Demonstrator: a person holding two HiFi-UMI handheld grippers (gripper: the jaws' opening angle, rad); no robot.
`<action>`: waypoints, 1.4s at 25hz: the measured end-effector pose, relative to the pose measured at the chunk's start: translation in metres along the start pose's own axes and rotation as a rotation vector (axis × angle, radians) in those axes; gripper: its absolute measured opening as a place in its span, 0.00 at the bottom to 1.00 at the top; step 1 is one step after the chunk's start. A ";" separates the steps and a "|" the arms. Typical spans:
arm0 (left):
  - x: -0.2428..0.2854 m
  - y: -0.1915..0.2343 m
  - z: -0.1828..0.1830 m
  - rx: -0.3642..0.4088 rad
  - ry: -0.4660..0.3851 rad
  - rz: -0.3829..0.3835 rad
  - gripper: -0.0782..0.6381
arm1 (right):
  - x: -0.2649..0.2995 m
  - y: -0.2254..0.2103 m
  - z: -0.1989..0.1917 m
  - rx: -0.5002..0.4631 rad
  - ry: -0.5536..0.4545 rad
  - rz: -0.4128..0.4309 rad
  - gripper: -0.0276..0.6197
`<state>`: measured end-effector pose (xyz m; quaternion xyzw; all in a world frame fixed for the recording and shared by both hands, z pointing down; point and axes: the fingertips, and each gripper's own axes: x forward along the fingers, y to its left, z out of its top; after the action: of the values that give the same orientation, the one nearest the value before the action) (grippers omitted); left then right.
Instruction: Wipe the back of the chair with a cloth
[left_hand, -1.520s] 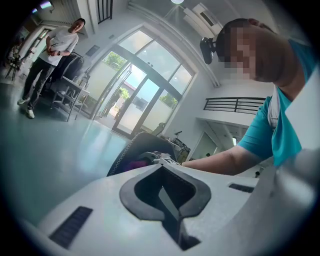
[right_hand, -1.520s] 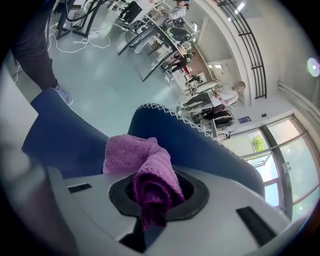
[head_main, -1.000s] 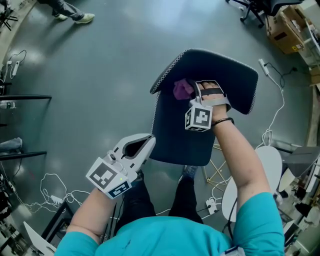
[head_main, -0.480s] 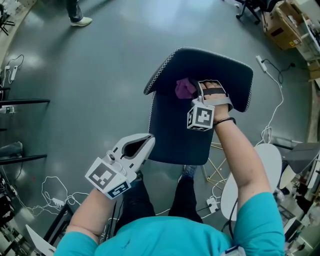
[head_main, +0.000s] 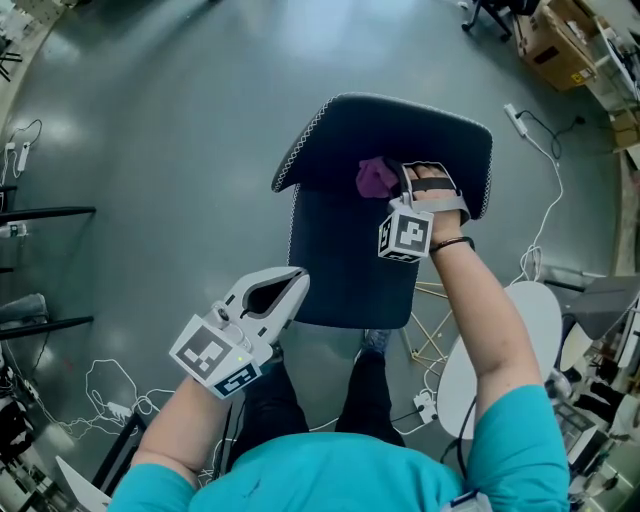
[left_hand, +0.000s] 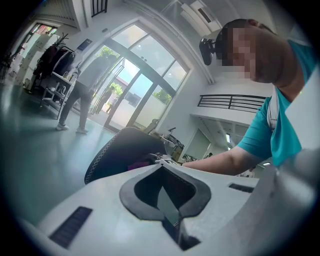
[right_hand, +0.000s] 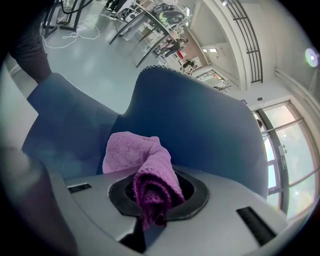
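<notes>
Purple cloth (right_hand: 145, 172): soft terry, light, bunches easily. Right gripper (right_hand: 156, 202) has its jaws clamped on a fold, and the loose end lies forward at the dark-blue chair back (right_hand: 200, 125); contact uncertain. Padded back probably yields a little. Holding near mid-cloth should leave a wiping pad. Left gripper (left_hand: 167, 187) is beside the seat corner, jaws together, empty.

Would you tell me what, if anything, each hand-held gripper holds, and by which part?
The right hand-held gripper pinches the purple cloth by a bunched fold, the rest spilling forward. The left hand-held gripper holds nothing.
</notes>
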<state>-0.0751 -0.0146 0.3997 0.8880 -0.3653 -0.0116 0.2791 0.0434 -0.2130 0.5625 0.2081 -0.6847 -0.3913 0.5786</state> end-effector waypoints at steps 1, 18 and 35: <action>0.003 -0.001 0.000 0.001 0.002 -0.003 0.12 | 0.000 0.000 -0.004 0.003 0.005 0.001 0.12; 0.036 -0.028 -0.001 0.013 0.021 -0.051 0.11 | -0.016 0.011 -0.074 0.042 0.102 0.011 0.12; 0.060 -0.050 -0.005 0.025 0.039 -0.090 0.12 | -0.032 0.023 -0.120 0.049 0.179 0.022 0.12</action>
<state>0.0018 -0.0227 0.3897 0.9069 -0.3197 -0.0022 0.2743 0.1694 -0.2111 0.5633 0.2490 -0.6418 -0.3478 0.6365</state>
